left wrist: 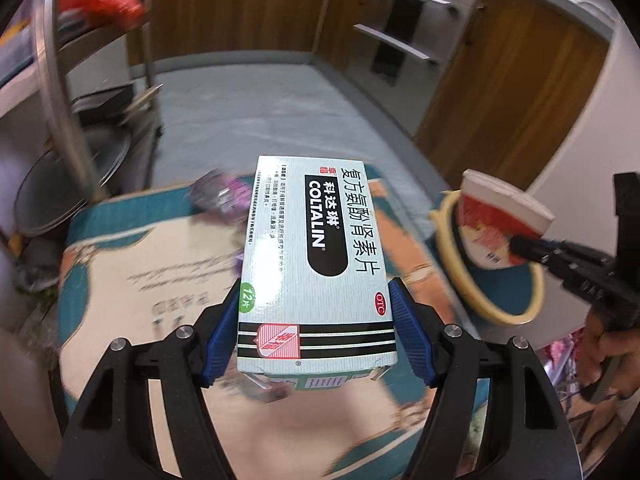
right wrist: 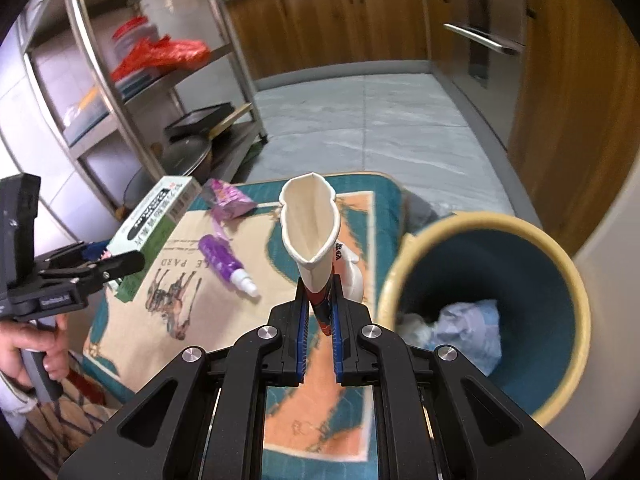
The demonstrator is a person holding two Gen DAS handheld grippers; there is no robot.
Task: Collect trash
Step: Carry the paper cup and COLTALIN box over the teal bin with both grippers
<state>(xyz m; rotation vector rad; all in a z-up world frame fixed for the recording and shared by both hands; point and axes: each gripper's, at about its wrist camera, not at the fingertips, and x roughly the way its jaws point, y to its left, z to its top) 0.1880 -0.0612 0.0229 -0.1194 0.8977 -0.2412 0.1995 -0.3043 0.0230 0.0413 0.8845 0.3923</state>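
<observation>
My left gripper [left wrist: 316, 316] is shut on a pale green Coltalin medicine box [left wrist: 316, 256] and holds it above the mat; both show in the right wrist view, gripper [right wrist: 108, 258] and box [right wrist: 154, 224]. My right gripper [right wrist: 320, 300] is shut on a squashed red-and-white paper cup [right wrist: 310, 224], held left of the blue bin [right wrist: 488, 304]. In the left wrist view the cup [left wrist: 496, 220] hangs over the bin's cream rim [left wrist: 452, 256]. A purple tube [right wrist: 226, 264] and a purple wrapper [right wrist: 228, 200] lie on the mat.
A teal and cream mat [right wrist: 192, 320] covers the floor here. The bin holds crumpled blue-white paper [right wrist: 468, 332]. A steel shelf rack [right wrist: 120, 92] with pans and a red bag stands at the left. Wooden cabinets [right wrist: 560, 100] line the back and right.
</observation>
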